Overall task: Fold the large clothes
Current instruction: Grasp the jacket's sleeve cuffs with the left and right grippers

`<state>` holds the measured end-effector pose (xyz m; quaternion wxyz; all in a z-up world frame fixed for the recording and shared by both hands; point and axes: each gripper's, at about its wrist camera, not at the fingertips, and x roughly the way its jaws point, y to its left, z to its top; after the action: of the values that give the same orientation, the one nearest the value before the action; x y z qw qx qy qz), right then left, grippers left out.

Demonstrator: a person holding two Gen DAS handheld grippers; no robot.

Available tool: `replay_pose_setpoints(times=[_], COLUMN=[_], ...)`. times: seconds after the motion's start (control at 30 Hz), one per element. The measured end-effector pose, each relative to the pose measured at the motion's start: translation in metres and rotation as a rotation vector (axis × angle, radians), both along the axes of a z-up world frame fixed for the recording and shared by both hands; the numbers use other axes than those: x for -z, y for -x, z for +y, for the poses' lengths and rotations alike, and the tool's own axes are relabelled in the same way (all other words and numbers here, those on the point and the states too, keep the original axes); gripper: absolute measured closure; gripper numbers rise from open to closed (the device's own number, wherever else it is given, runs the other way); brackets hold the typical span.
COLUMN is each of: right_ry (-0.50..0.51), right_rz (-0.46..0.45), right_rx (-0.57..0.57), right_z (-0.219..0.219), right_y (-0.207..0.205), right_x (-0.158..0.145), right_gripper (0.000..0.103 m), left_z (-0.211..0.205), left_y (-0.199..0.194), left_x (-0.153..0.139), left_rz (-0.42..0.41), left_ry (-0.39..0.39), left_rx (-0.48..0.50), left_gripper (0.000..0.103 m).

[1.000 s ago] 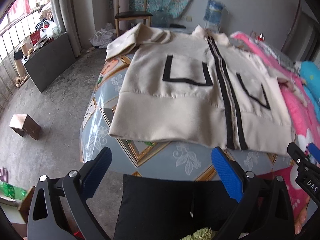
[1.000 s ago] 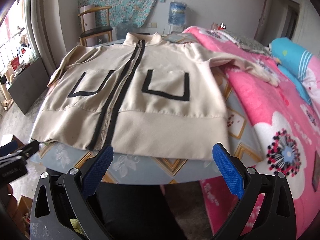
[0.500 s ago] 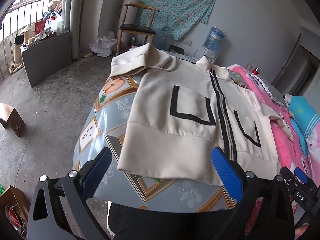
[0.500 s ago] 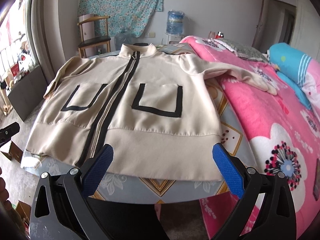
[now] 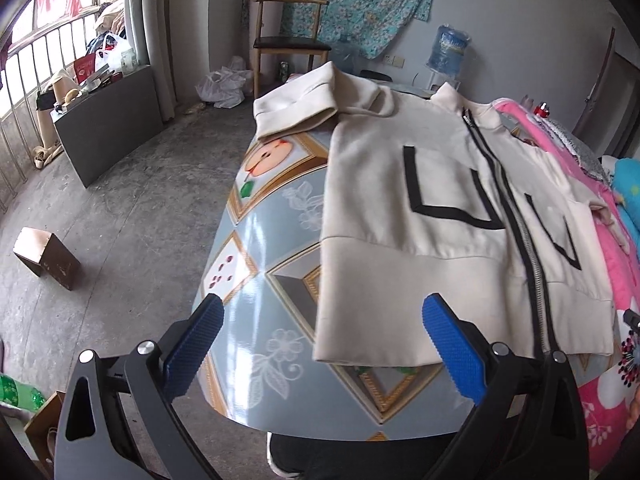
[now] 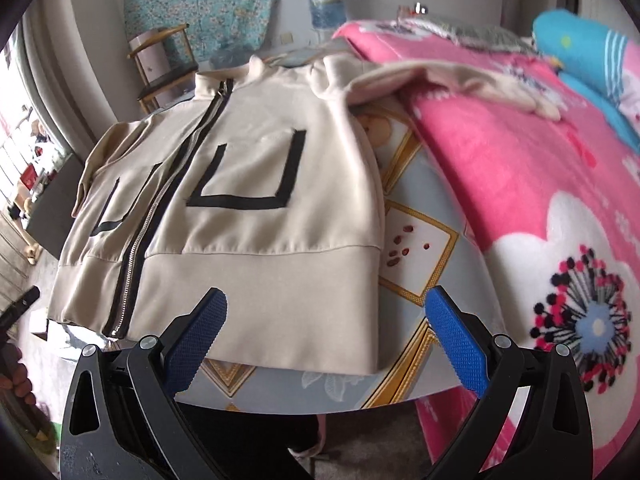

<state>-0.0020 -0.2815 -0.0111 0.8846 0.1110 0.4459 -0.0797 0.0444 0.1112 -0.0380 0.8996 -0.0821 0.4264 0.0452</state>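
A cream zip jacket (image 5: 432,232) (image 6: 256,216) with black pocket outlines lies face up, zipped, on a round patterned table (image 5: 264,280) (image 6: 416,264). Its left sleeve (image 5: 296,108) is bent at the table's far-left edge. Its other sleeve (image 6: 456,80) stretches onto the pink blanket. My left gripper (image 5: 322,344) is open, hovering at the jacket's near-left hem corner. My right gripper (image 6: 326,336) is open too, low over the hem near its right corner. Neither holds anything.
A bed with a pink flowered blanket (image 6: 540,184) and a blue pillow (image 6: 580,48) borders the table's right side. A wooden chair (image 5: 288,44) and a water bottle (image 5: 450,50) stand by the far wall. A small wooden box (image 5: 46,256) sits on the concrete floor at left.
Both grippers moved forward and outward: the left toward the jacket's left hem corner, the right toward its right hem corner. The jacket itself has not moved.
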Motion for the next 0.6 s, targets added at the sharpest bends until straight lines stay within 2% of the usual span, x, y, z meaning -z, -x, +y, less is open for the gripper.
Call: replay_pose_setpoints(times=[0.07, 0.2, 0.3, 0.37, 0.43, 0.6], right_ry=[-0.057, -0.067, -0.085, -0.085, -0.089, -0.113], right_rz=[0.008, 0.059, 0.09, 0.099, 0.106, 0.122], right_rx=[-0.023, -0.044, -0.044, -0.036, -0.026, -0.002], right_z=[-0.004, -0.002, -0.002, -0.004, -0.007, -0.015], right_y=[-0.005, -0.019, -0.025, -0.026, -0.025, -0.017], right_x=[0.005, 0.019, 0.027, 0.029, 0.03, 0.034], right_gripper=[0.01, 0.019, 0.026, 0.026, 0.03, 0.038], left_z=[0.001, 0.001, 0.002, 0.005, 0.006, 0.0], left_y=[-0.002, -0.014, -0.022, -0.03, -0.036, -0.039], left_x=[0.005, 0.011, 0.013, 0.019, 0.025, 0.024], left_rz=[0.007, 0.023, 0.029, 0.058, 0.089, 0.12], left_ry=[-0.02, 0.002, 0.028, 0.061, 0.08, 0.06], left_rx=[0.003, 0.024, 0.029, 0.027, 0.028, 0.072], left_gripper=[0.007, 0.017, 0.031, 0.049, 0.06, 0.077])
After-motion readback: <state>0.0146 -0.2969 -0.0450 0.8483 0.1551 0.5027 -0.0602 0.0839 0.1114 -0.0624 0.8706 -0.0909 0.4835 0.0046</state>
